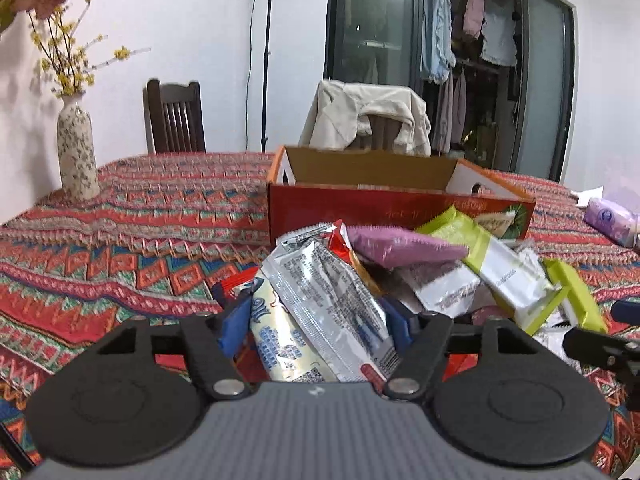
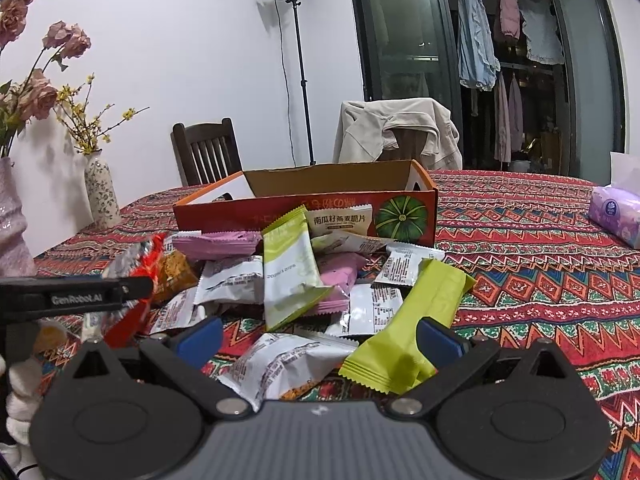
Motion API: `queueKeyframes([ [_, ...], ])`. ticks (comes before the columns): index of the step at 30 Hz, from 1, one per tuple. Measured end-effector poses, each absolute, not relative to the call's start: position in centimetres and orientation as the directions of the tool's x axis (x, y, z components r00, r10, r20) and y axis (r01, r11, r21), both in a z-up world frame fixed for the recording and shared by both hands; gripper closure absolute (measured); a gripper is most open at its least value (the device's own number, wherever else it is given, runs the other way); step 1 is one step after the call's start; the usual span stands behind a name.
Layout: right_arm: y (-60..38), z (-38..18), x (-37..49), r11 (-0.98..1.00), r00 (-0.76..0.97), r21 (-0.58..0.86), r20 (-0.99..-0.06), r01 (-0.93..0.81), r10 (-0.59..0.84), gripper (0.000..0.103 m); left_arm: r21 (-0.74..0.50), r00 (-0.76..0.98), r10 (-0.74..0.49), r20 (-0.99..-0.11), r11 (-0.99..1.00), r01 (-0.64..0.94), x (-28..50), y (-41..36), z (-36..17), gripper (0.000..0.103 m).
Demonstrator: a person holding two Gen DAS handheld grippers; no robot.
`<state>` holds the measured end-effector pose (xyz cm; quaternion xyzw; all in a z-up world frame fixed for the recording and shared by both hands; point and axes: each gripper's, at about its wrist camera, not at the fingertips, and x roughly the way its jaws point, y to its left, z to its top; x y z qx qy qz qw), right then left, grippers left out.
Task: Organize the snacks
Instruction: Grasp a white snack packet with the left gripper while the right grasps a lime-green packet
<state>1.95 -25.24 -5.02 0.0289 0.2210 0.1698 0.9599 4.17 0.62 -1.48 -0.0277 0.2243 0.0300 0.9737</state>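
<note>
Silver snack packet (image 1: pixel 332 304) and cream-and-blue packet (image 1: pixel 276 344) nearest, lying between the blue pads (image 1: pixel 234 328) of the left gripper (image 1: pixel 314 328), jaws narrowed around both, pad contact not clear. Just beyond, heaped on the patterned tablecloth (image 1: pixel 120 240): purple packet (image 1: pixel 400 246), lime-green packets (image 2: pixel 292 268), white ones. Right gripper (image 2: pixel 320 340) spread wide, a lime-green bar wrapper (image 2: pixel 416 328) and a white packet (image 2: pixel 280 364) lying loose between its fingers, ungripped. Behind the heap, open orange cardboard box (image 2: pixel 404 216) with pumpkin print. Farther out: floral vase (image 1: pixel 76 152), tissue pack (image 2: pixel 616 216), dark wooden chair (image 1: pixel 174 116), jacket-draped chair (image 2: pixel 396 128), light stand (image 2: pixel 298 64).
</note>
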Motion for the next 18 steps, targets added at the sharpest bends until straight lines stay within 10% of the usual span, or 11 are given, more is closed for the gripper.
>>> queueKeyframes([
  [6,-24.6,-4.4,2.7,0.946,0.857,0.074,-0.407,-0.316,0.318,0.001,-0.023,0.924,0.041,-0.381,0.998,-0.054,4.0,0.7,0.0,0.033],
  [18,-20.5,-3.0,8.4,0.913,0.799,-0.048,-0.504,-0.405,0.328,0.039,-0.001,0.942,0.047,-0.332,0.999,-0.051,4.4,1.0,1.0,0.033],
])
